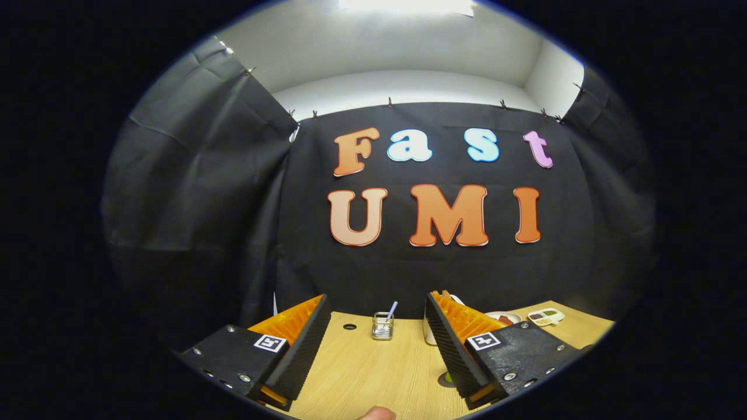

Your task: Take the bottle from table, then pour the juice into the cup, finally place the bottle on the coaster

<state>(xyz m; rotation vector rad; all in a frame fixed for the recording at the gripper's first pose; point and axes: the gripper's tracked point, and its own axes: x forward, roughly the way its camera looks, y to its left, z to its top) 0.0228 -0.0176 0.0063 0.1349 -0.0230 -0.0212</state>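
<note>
Fingertip (376, 413) of a person pokes in at the near edge of the wooden table (362, 367), between the gripper's two fingers.

Gripper (373, 338) held above the table, fingers spread wide, nothing between them but bare tabletop. Not touching anything.

Small green thing (448, 378) on the table, tucked against the inner side of the right finger, mostly hidden by it. Can't tell what it is.

Further out, ahead of the gap between the fingers: small glass jar (382, 326) standing upright with a thin stick poking out the top, leaning right. Just left of it, a dark round hole (349, 326) in the tabletop.

White upright object (430, 332), cup or bottle, can't tell which, sits right of the jar, mostly hidden behind the right finger.

Beyond the right finger, far side of the table: small plate (506, 318) with something dark on it, then a white divided tray (546, 317) with bits of food just to its right. Both near the back wall (192, 192), black cloth.
</note>
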